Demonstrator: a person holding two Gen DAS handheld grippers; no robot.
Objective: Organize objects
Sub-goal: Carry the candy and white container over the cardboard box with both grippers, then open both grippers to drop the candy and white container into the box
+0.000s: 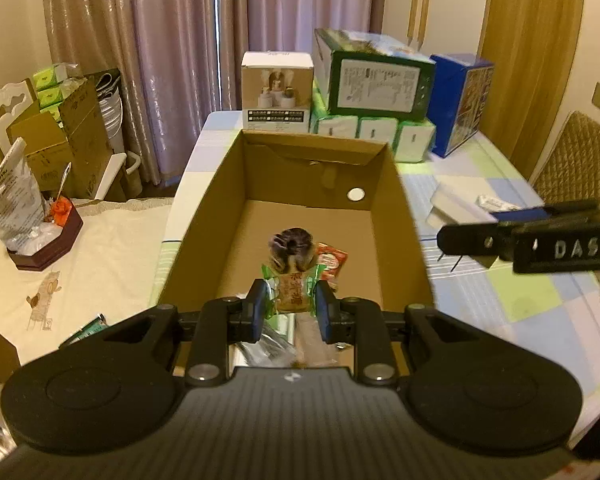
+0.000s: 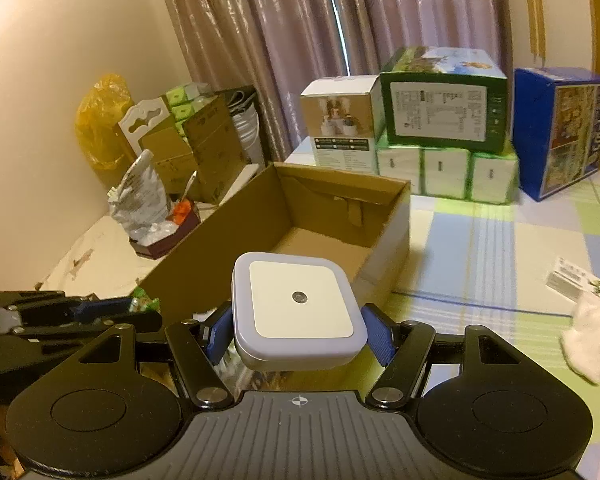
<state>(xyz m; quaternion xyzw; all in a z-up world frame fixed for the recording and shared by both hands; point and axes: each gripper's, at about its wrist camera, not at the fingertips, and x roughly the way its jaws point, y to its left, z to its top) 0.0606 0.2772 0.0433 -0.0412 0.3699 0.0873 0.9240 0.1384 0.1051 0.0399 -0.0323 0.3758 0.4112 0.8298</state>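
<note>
An open cardboard box point(image 1: 396, 200) stands on the checked table. Over its near end my left gripper point(image 1: 291, 307) is shut on a green-wrapped pastry packet point(image 1: 290, 294). On the box floor lie a dark round item point(image 1: 292, 242) and a red snack packet point(image 1: 331, 261). In the right wrist view my right gripper point(image 2: 296, 334) is shut on a square white night light point(image 2: 298, 314), held just outside the box point(image 2: 384, 240) near its front right corner. The right gripper also shows at the right edge of the left wrist view point(image 1: 444, 240). The left gripper point(image 2: 112, 308) appears at the left of the right wrist view.
Stacked cartons point(image 1: 376, 80), tissue packs point(image 1: 374, 132) and a blue box point(image 1: 460, 100) stand behind the cardboard box. A second table at left holds a tray with bags point(image 1: 40, 240). Paper and a white cloth point(image 2: 588, 340) lie on the table to the right.
</note>
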